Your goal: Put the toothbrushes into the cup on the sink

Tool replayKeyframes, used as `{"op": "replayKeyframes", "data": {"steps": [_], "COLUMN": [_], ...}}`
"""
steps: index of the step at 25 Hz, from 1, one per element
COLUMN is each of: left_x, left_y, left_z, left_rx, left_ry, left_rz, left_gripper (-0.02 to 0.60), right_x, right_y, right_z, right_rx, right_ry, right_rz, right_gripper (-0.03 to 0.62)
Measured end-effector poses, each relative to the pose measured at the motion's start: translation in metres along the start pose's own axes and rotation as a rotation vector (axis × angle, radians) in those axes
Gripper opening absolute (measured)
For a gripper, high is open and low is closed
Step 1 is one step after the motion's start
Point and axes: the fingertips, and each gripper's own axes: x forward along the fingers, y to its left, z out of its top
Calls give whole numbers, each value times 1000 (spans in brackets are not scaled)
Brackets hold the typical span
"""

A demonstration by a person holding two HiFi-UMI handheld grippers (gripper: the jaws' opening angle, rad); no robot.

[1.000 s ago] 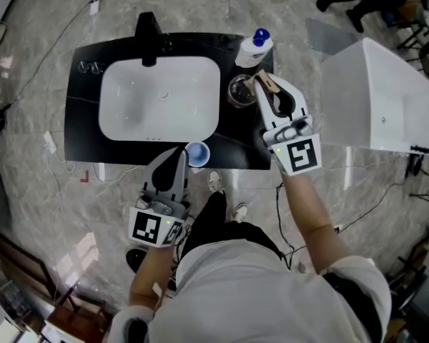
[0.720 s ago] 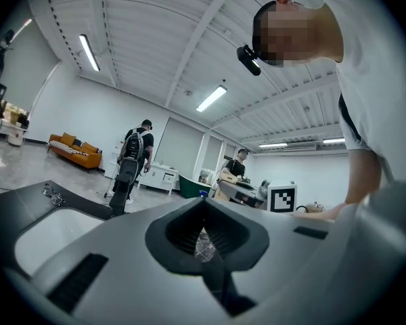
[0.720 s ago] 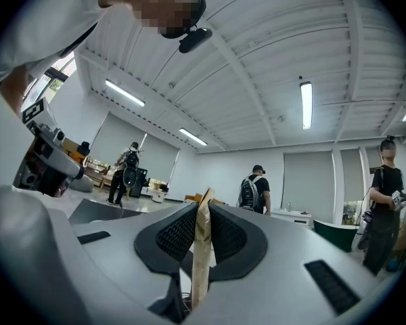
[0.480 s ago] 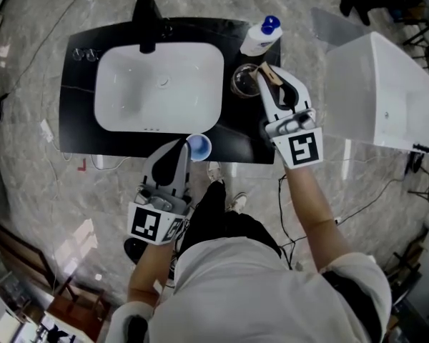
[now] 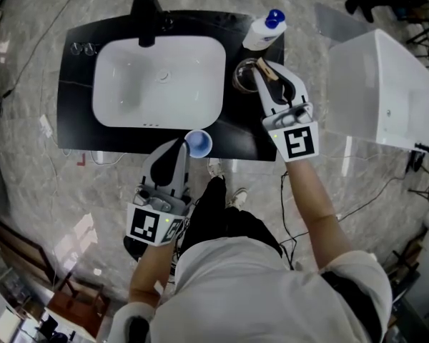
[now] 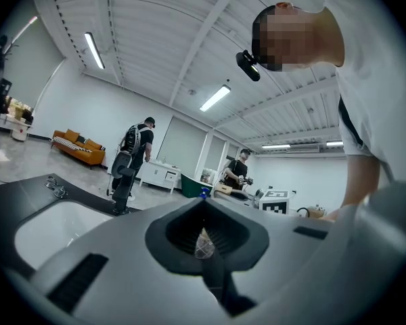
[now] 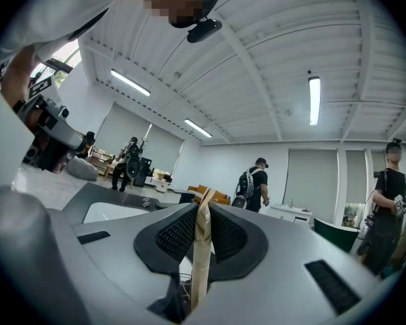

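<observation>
Right gripper (image 5: 265,73) lowered; its view shows toothbrush (image 7: 200,263).

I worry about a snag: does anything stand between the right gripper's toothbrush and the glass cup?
Nothing visible does. The toothbrush, clamped in the right gripper, hangs right at the open mouth of the glass cup.

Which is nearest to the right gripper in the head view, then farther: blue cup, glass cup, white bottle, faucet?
1. glass cup, beside the right gripper.
2. white bottle, back corner.
3. blue cup, front edge.
4. faucet, back left.
</observation>
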Motion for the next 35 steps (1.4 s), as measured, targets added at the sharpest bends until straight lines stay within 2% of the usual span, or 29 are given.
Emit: {"op": "replayKeyframes", "data": {"steps": [7,10,18,30,35], "left_x": [-5,-6,-10,-20,-34], "left_y": [1,-1,-6,-50,-77], "left_z": [-4,-4,-4,8,11], "left_rx": [-10,-11,-18,-8,2], "left_ry": [-10,-6,-29,-72,-81], "left_rz": [20,19,22,-14,-30], "left_gripper": [2,3,3,2,3], "right_x": [2,1,-11,-59,-93], "right_y": [4,7,0,-20,-22], "right_z": [-10,-8,5,50,69], "right_rx": [8,20,8,-39,-29], "right_ry": [-2,-4,1,-41,-53], "right_rz": [18,23,14,-21,-42], "right_gripper": [64,117,158,156,126]}}
